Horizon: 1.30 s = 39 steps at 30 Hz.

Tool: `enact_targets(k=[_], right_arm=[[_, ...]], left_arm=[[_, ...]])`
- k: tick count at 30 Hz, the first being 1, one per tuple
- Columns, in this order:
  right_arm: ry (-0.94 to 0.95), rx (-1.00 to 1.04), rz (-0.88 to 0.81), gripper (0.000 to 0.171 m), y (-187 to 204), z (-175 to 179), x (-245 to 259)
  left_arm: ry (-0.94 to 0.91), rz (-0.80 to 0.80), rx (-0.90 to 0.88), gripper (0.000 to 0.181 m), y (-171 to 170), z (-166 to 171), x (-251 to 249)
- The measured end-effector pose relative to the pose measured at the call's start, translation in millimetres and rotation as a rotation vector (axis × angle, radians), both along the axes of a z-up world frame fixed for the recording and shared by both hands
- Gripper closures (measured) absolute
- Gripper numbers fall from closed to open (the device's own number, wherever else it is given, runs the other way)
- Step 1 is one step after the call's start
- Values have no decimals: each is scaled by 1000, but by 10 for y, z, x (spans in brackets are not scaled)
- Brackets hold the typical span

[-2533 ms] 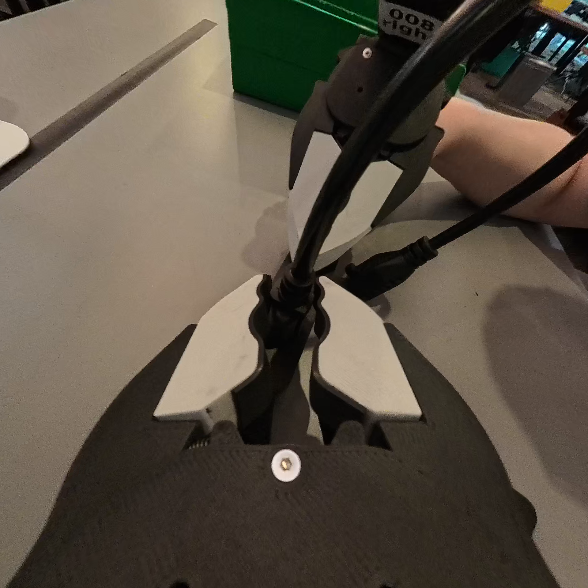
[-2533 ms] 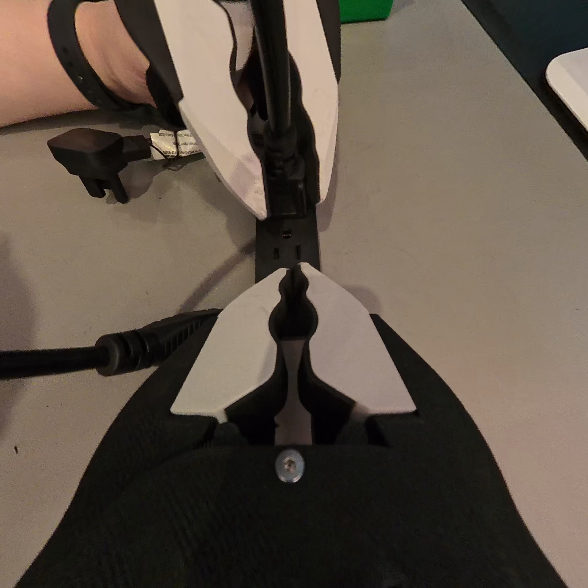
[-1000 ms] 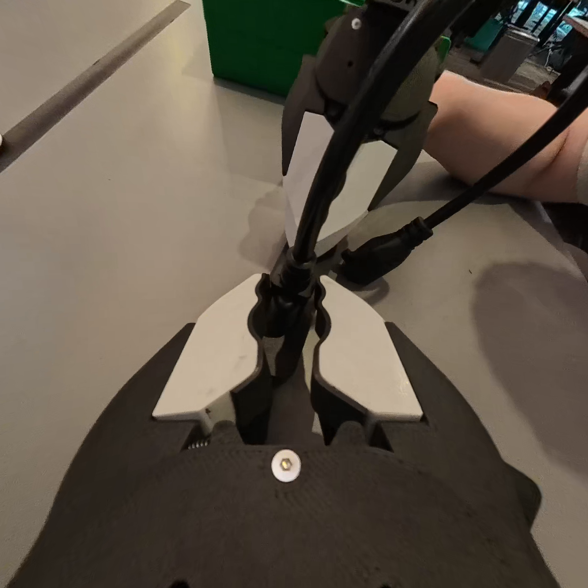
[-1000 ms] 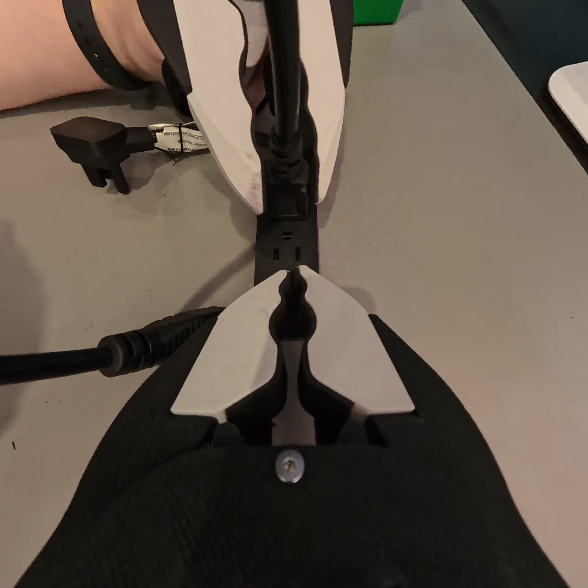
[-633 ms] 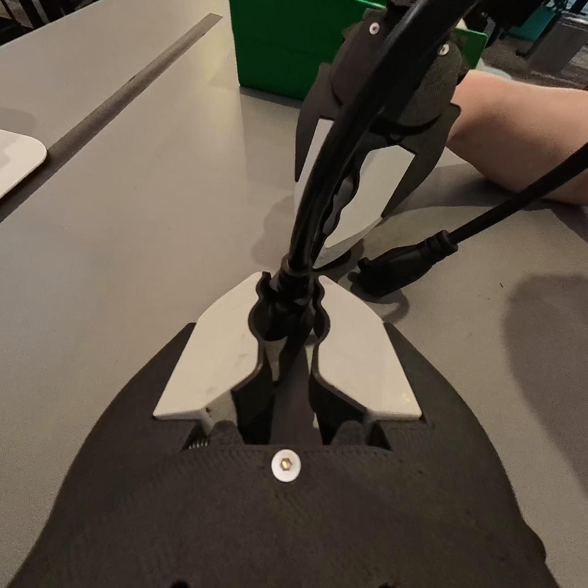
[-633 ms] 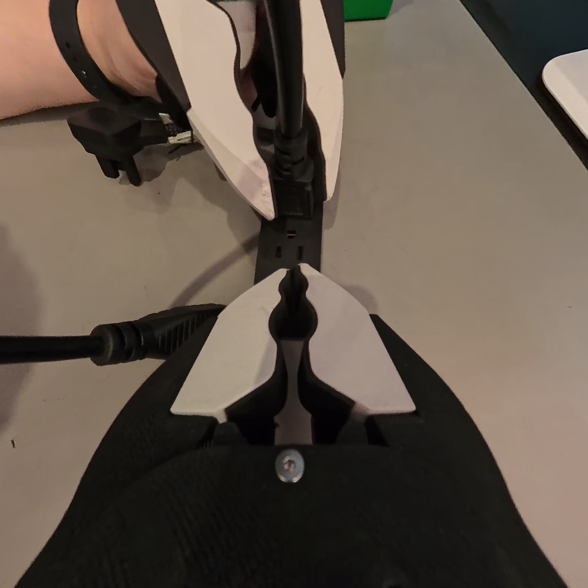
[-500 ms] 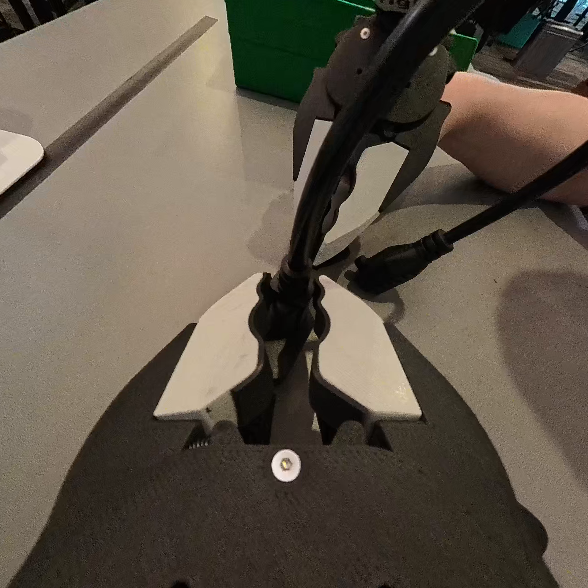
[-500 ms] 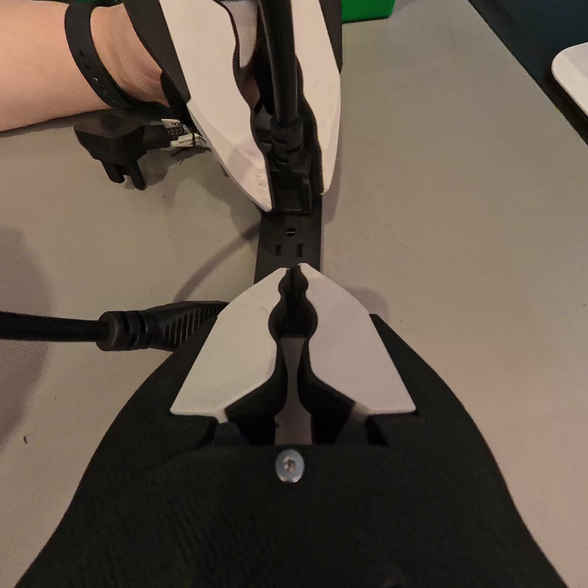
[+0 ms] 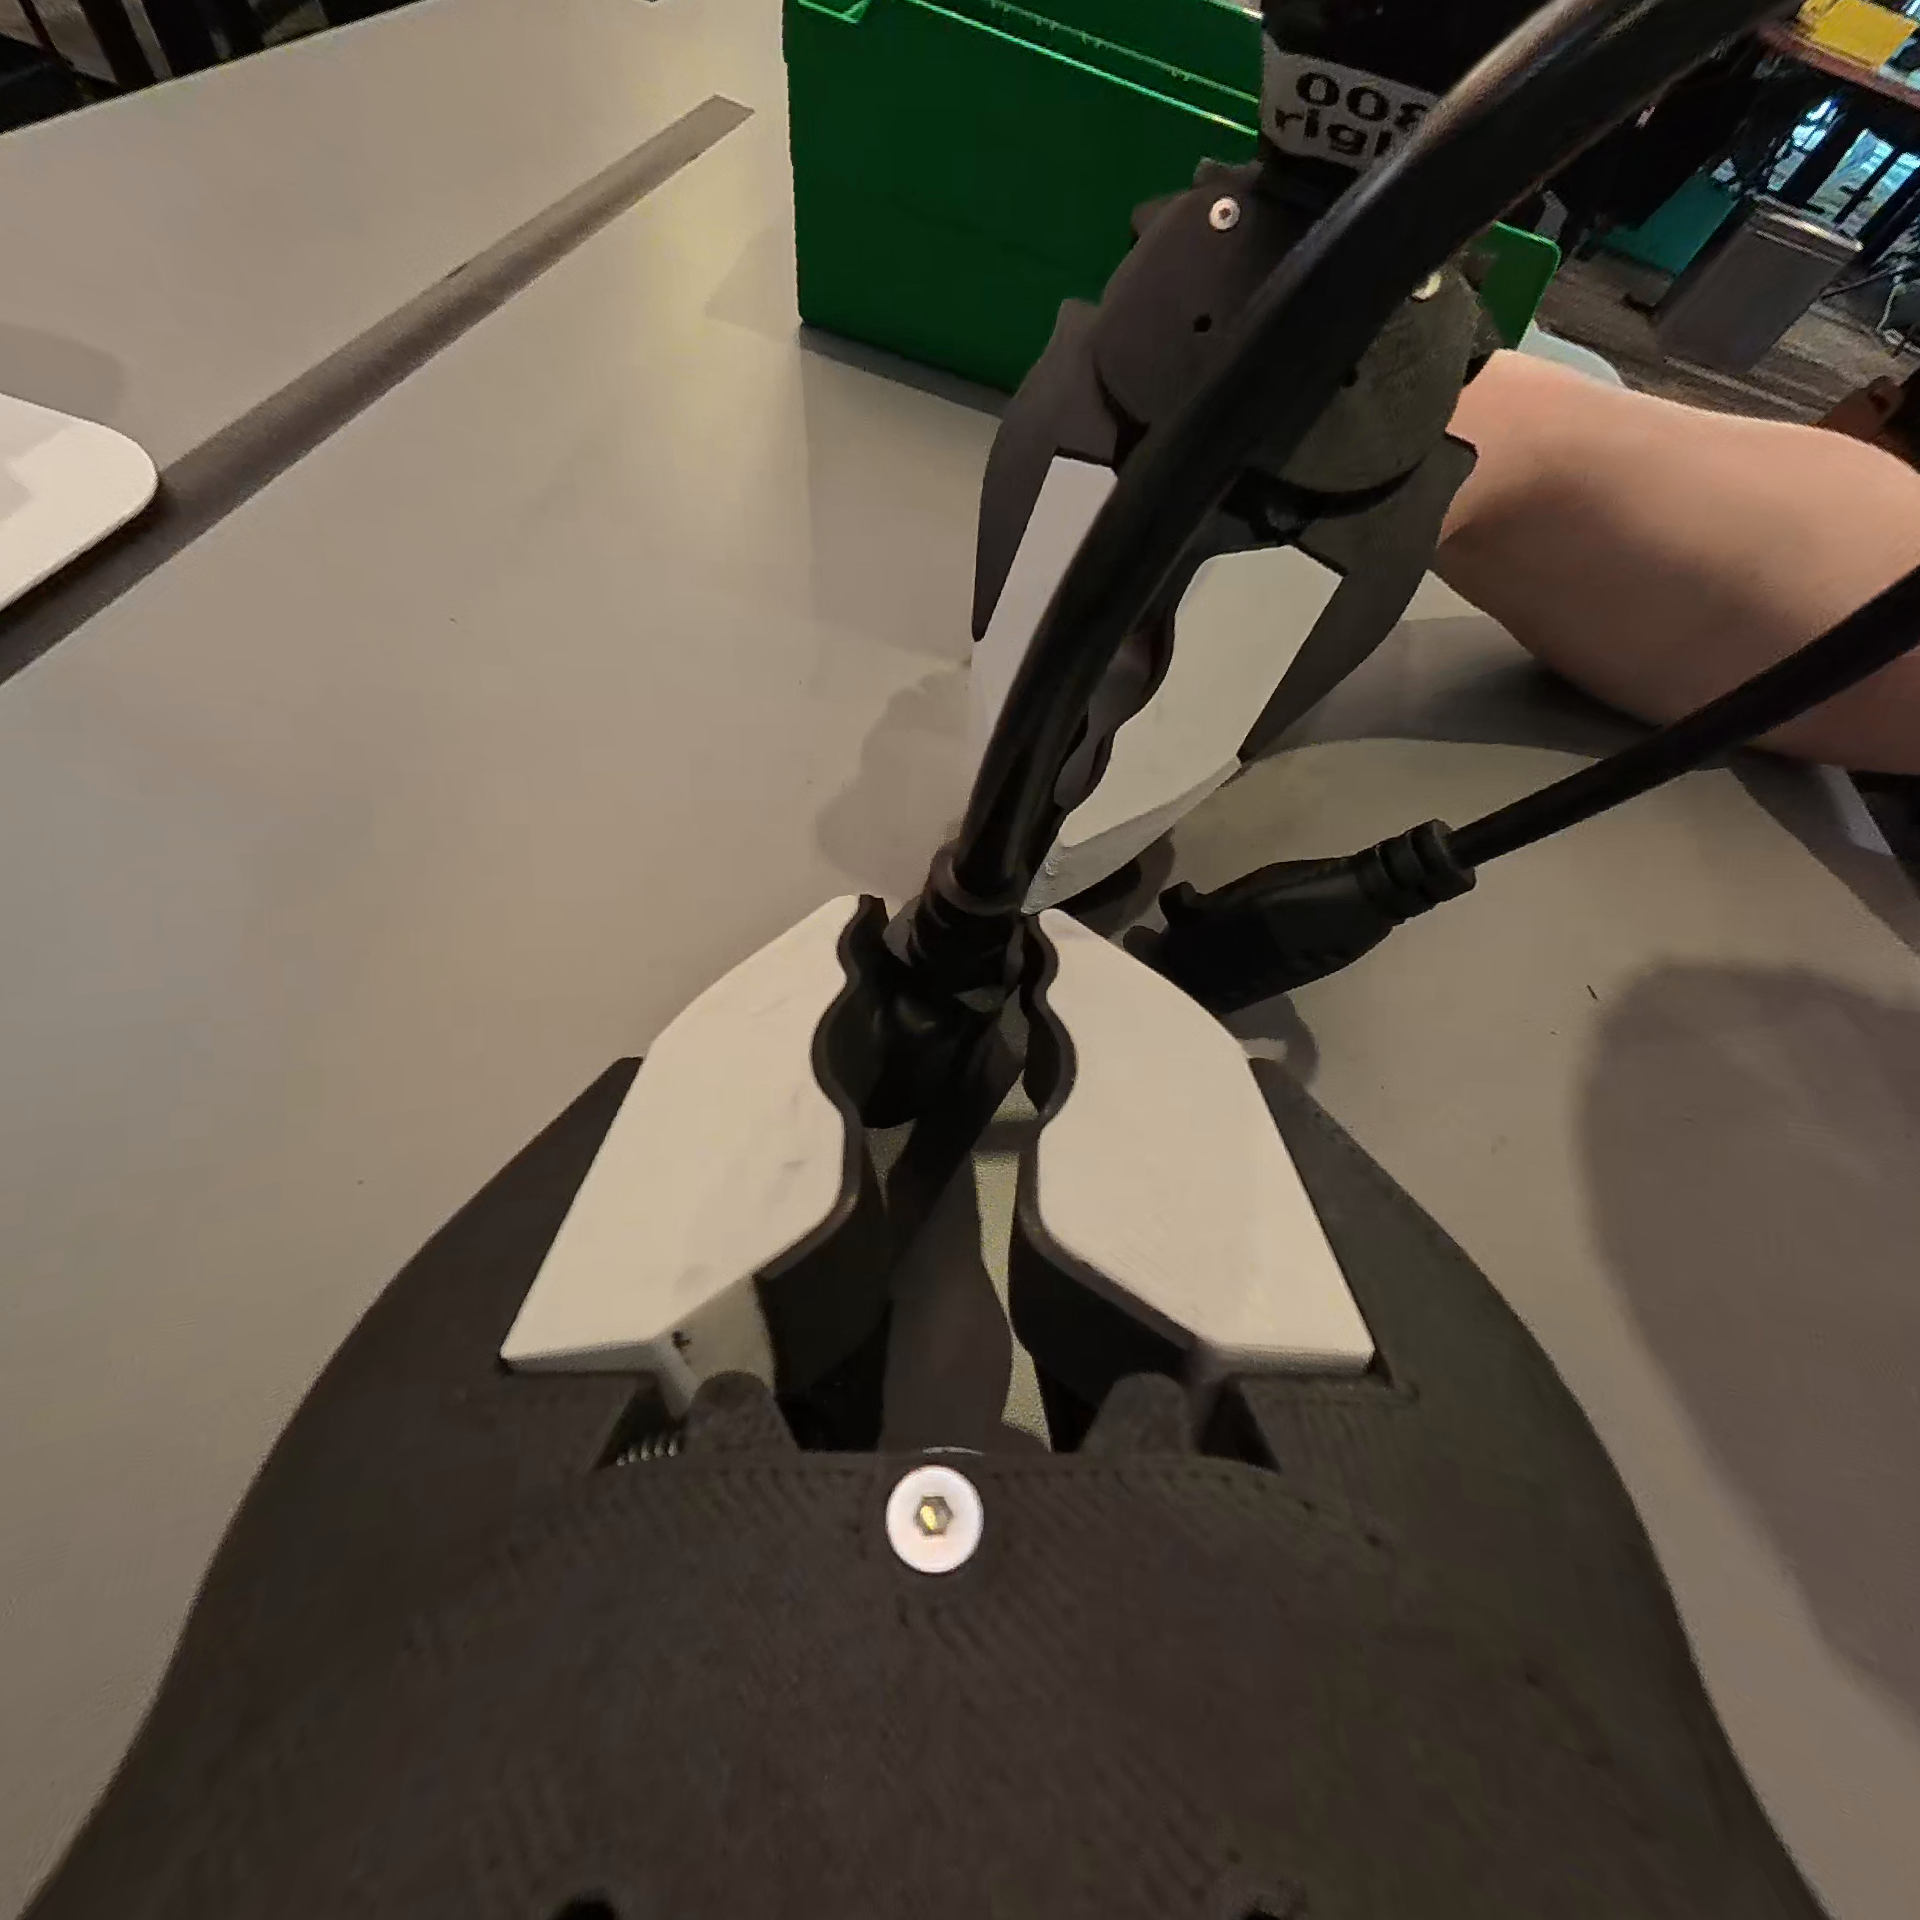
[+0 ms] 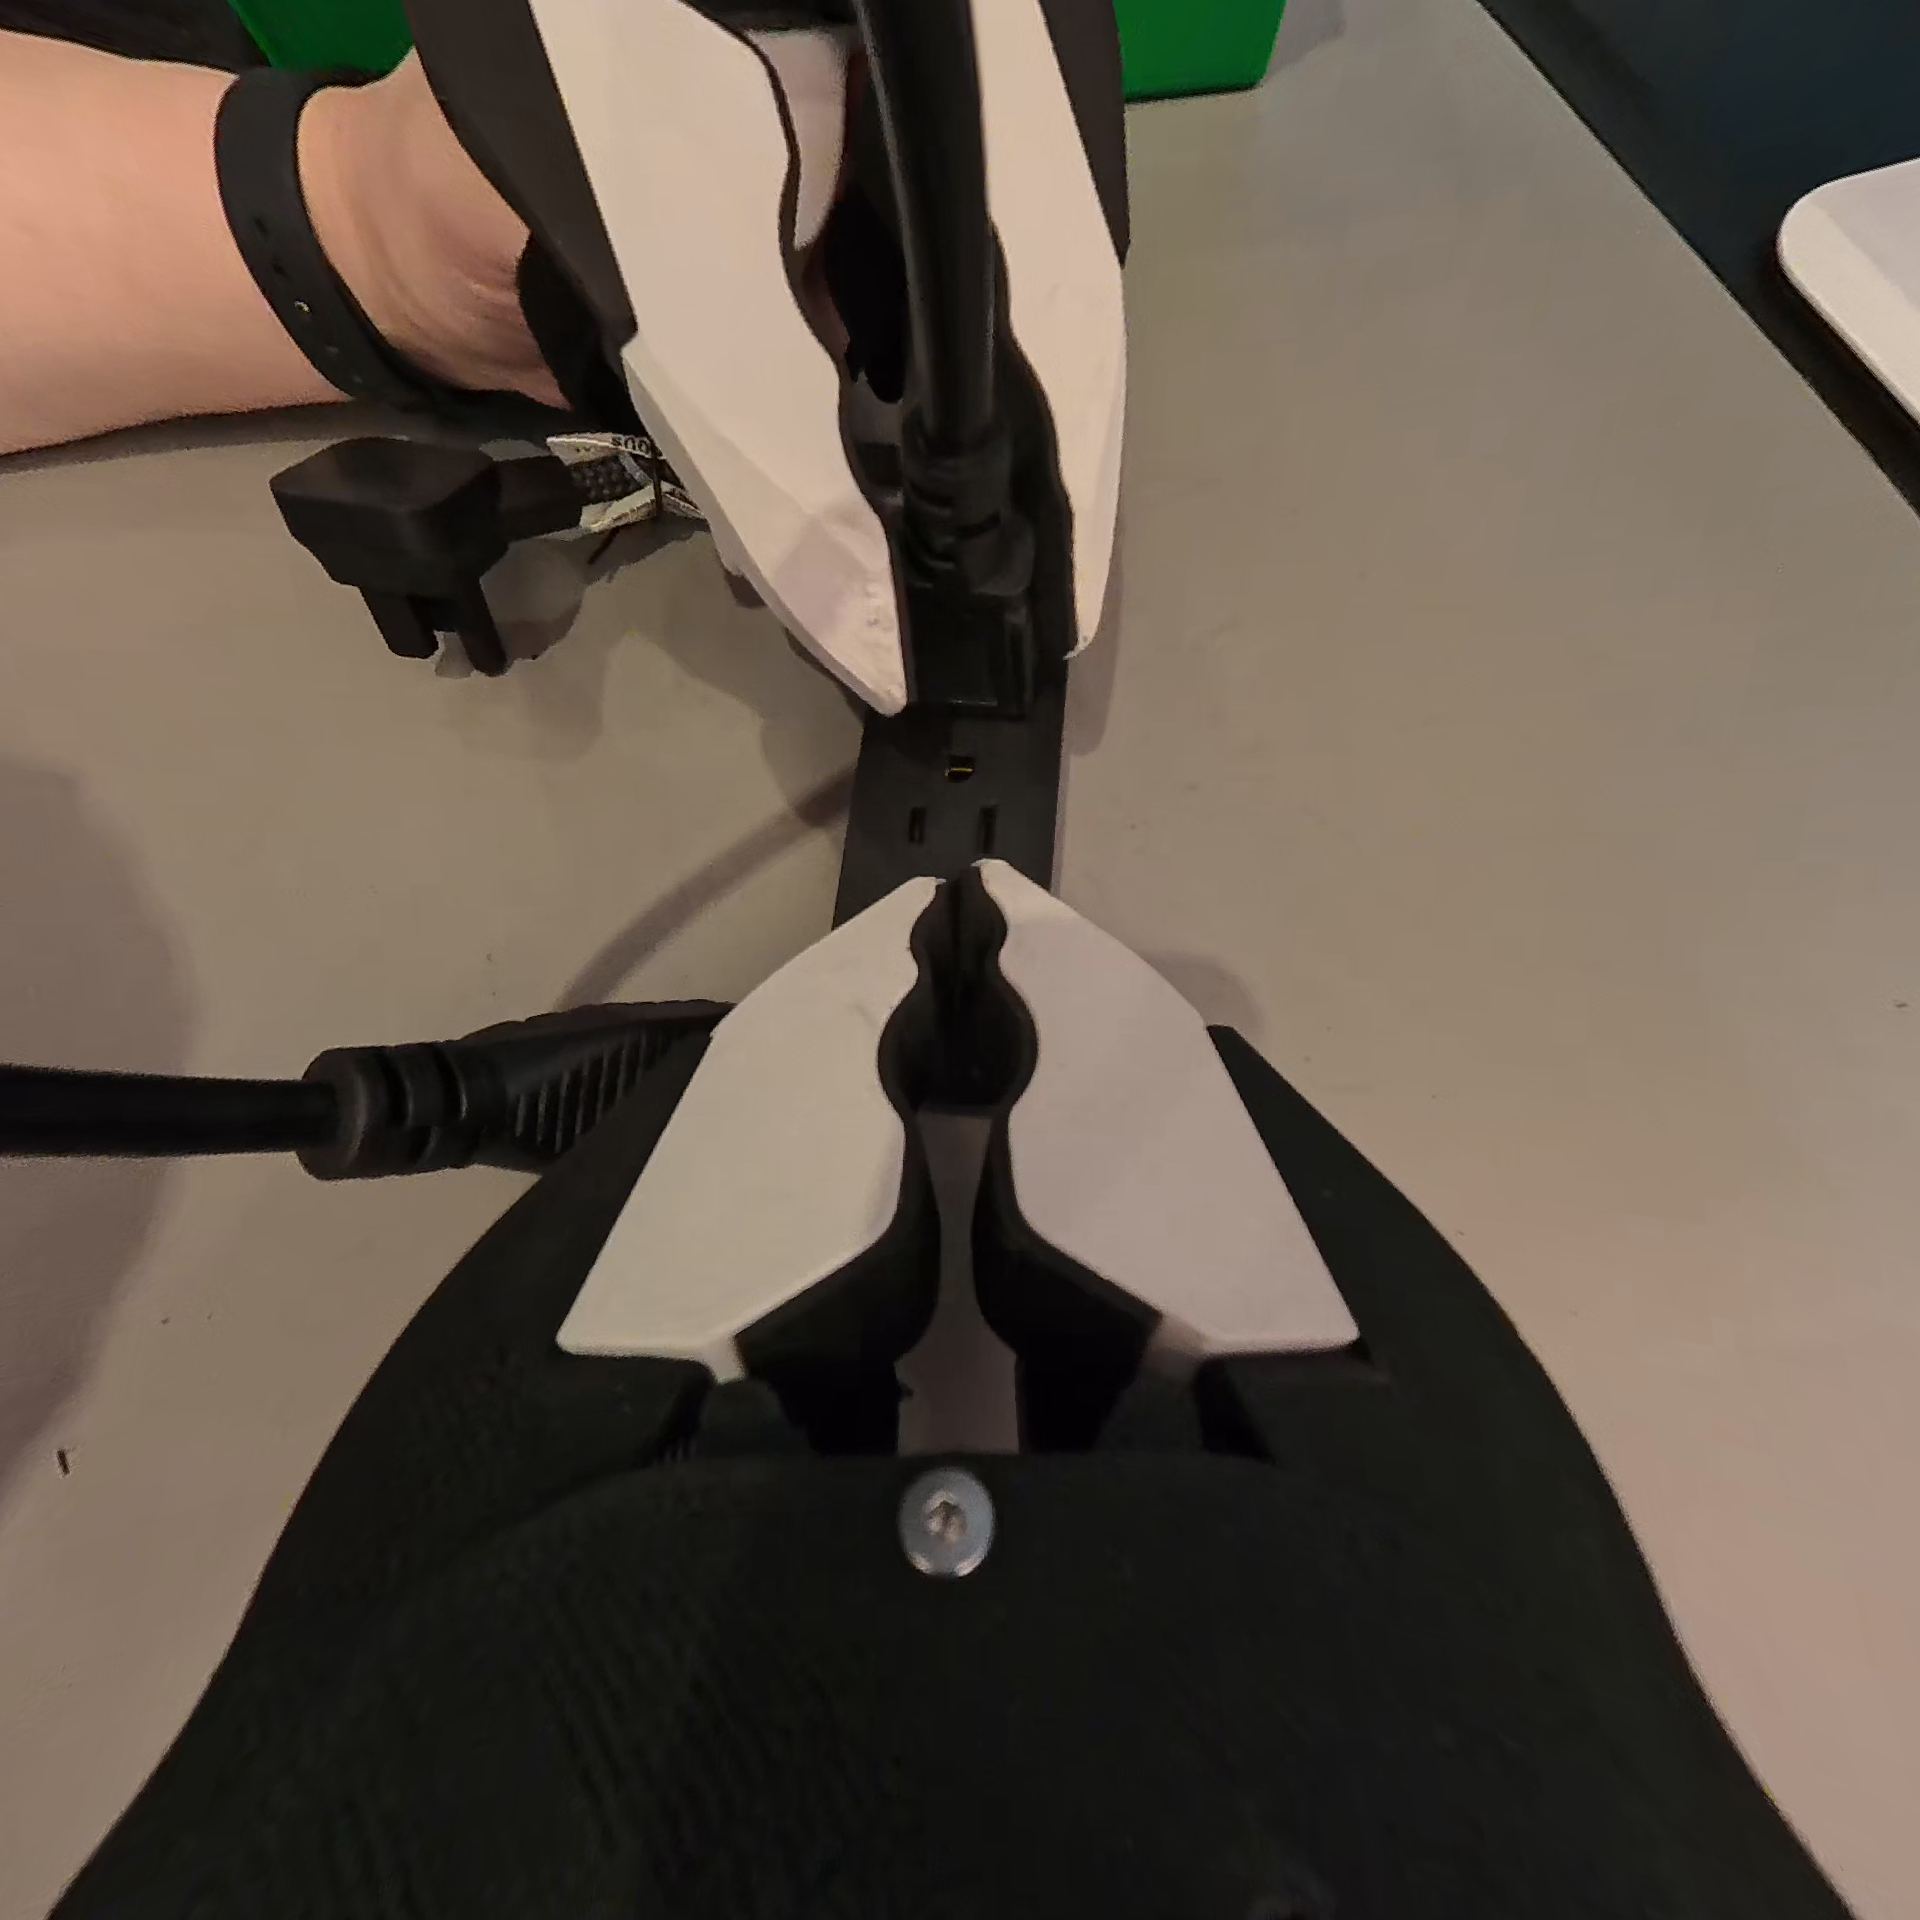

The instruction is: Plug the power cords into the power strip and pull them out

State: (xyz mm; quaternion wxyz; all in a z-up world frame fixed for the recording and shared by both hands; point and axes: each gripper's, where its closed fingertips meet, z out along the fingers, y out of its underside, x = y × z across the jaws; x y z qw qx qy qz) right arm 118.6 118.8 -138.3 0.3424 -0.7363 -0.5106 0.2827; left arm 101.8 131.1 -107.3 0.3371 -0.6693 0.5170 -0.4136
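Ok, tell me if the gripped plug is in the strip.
In, apparently: the plug sits flush on the power strip, no prongs showing.

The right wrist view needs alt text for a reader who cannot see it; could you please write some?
The left tool grips a black plug at a black power strip on a grey table. The right tool, shut, presses on the strip's near end. A loose plug and a cord connector lie left.

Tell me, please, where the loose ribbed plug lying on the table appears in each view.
Left wrist view: the loose ribbed plug lies right of centre.
Right wrist view: it lies at the left, below mid-height.
Shared landmark: the green box, at the top of both.
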Motion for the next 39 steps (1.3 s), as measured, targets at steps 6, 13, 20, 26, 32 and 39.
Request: enact_targets(k=[6, 13, 20, 26, 32, 39], right_arm=[[5, 7, -3, 162, 5, 4, 12], [-35, 47, 19, 164, 10, 14, 38], [290, 3, -17, 168, 22, 448, -201], [157, 84, -180, 83, 208, 230, -246], [221, 89, -167, 139, 173, 308, -310], [131, 133, -144, 144, 179, 172, -316]], left_arm=[[-17, 0, -19, 159, 8, 22, 28], [-25, -18, -53, 140, 49, 140, -84], [351, -29, 59, 112, 80, -447, -292], [328, -22, 80, 130, 85, -467, -219], [336, -18, 67, 130, 62, -473, -204], [341, 24, 105, 128, 71, -488, -180]])
